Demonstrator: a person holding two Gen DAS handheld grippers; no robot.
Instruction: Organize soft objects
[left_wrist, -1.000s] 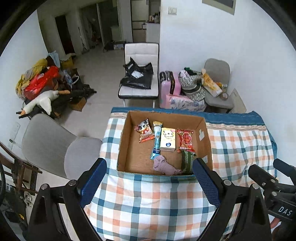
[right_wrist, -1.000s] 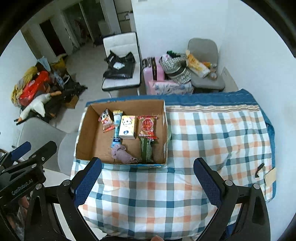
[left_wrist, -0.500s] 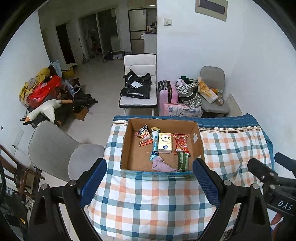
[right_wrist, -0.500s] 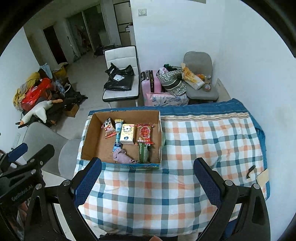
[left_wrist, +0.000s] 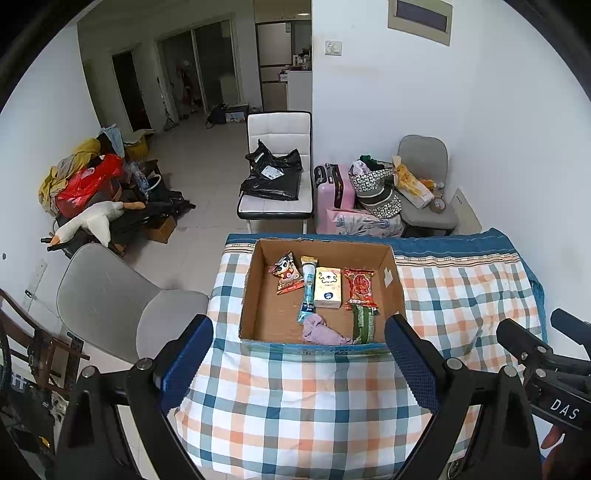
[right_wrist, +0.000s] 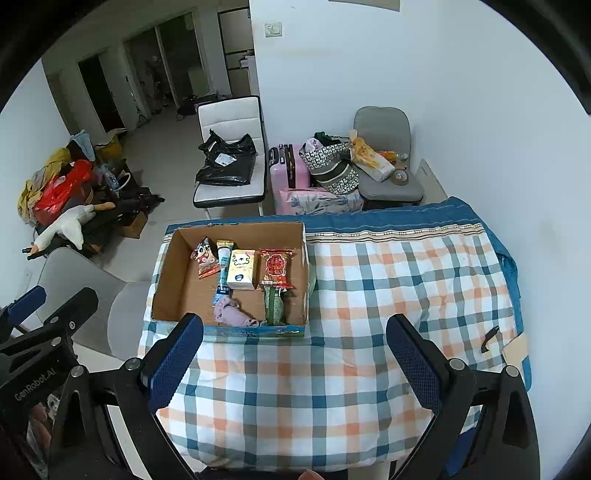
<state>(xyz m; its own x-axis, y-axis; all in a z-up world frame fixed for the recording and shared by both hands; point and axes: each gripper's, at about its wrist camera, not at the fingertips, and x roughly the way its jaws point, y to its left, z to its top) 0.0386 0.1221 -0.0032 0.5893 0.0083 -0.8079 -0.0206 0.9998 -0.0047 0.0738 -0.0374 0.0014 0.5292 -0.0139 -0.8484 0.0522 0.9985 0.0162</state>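
Both claws held wide apart and gripping nothing: left claw (left_wrist: 299, 356) and right claw (right_wrist: 295, 354) raised well back from the cardboard box (right_wrist: 168, 273), likely for a full look. Box set on the checked counter (right_wrist: 388, 280), at its left end. Inside the box, packed along the right wall, probably to save room: snack packets (right_wrist: 276, 267), tissue pack (right_wrist: 242, 269), tube (right_wrist: 222, 271), crumpled purple cloth (right_wrist: 231, 314) against the near wall.

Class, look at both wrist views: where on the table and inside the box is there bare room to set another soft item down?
Inside the cardboard box, the left strip between its left wall and the cartoon snack packet is bare. The checked tablecloth right of the box is open, as is the patch in front. The box's right half is crowded: tissue pack, red packet, purple cloth.
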